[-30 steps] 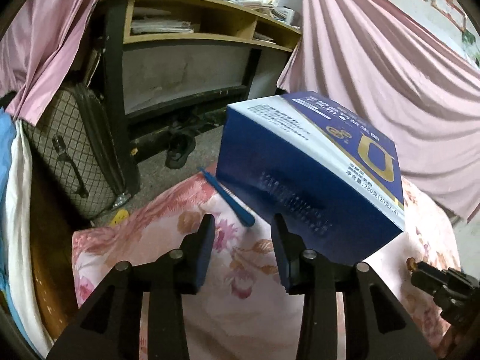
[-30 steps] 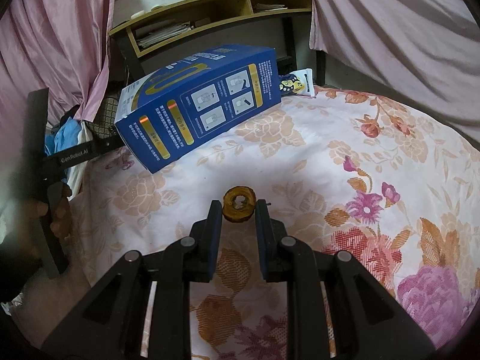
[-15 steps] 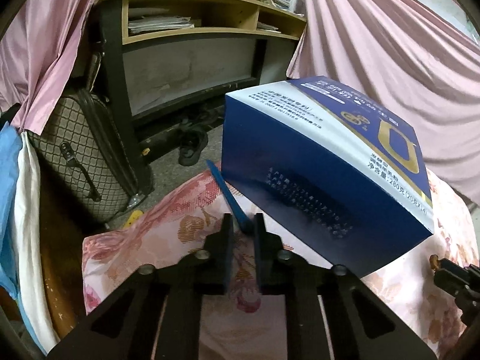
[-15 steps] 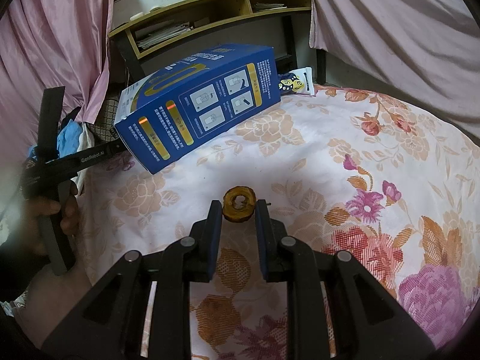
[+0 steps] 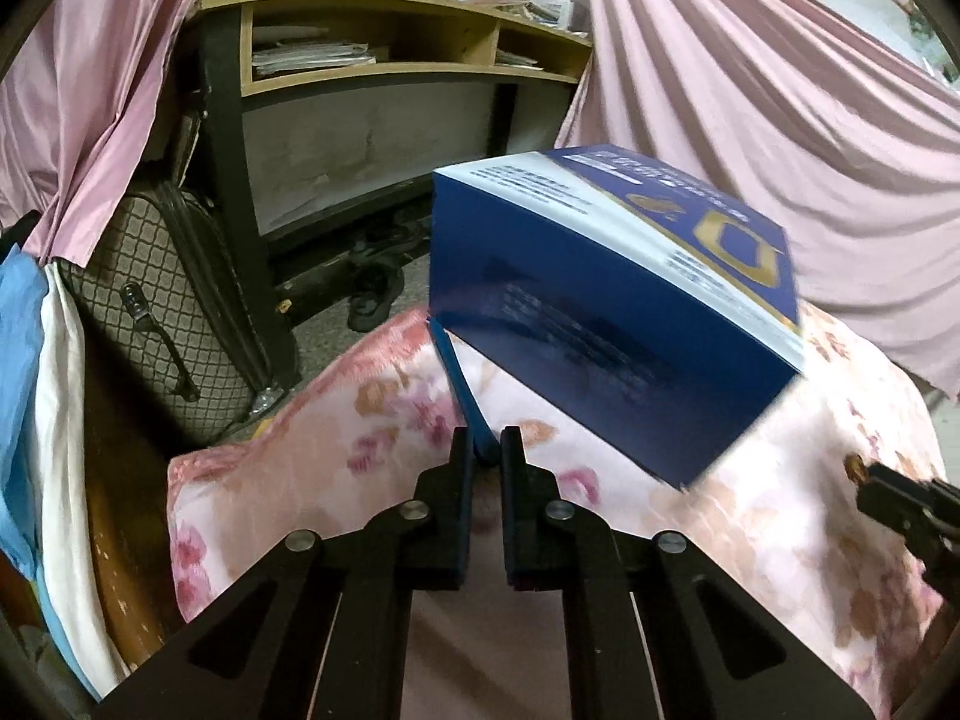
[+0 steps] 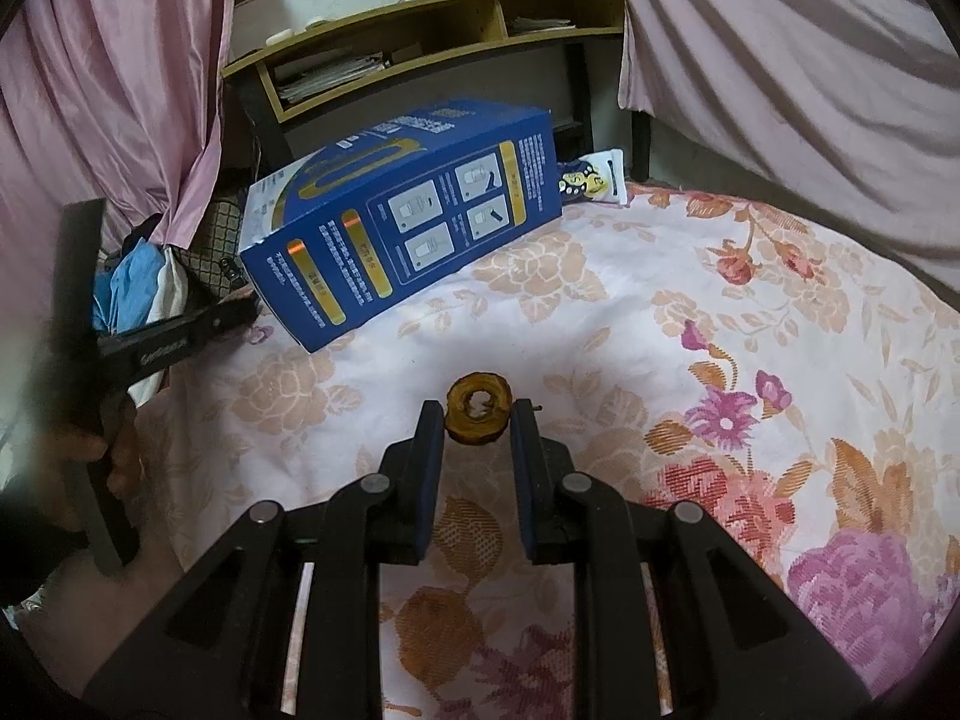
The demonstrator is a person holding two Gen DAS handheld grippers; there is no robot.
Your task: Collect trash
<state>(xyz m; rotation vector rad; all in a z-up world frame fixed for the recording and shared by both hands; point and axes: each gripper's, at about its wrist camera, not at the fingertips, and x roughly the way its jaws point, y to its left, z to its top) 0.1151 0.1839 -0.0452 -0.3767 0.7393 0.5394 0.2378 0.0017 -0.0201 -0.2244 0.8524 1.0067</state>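
Note:
A big blue carton [image 5: 606,306] hangs tilted above the floral bedspread [image 5: 336,468]; my left gripper [image 5: 487,451] is shut on its thin blue handle strap [image 5: 459,384]. The carton also shows in the right wrist view [image 6: 408,228], with the left gripper [image 6: 234,312] at its lower left corner. My right gripper [image 6: 478,420] is shut on a brown ring-shaped scrap [image 6: 478,408] and holds it just above the bedspread [image 6: 660,360]. The right gripper shows at the right edge of the left wrist view [image 5: 864,474]. A small snack wrapper [image 6: 591,183] lies behind the carton.
A wooden desk with shelves [image 5: 384,78] stands beyond the bed. A checked suitcase [image 5: 162,300] leans by its leg, and shoes [image 5: 375,294] lie on the floor. Pink curtains [image 5: 780,150] hang at both sides. Blue and white cloth [image 5: 30,390] hangs at left.
My left gripper closed from open onto the blue strap and the carton's near end has risen. The right gripper has stayed still with the brown ring.

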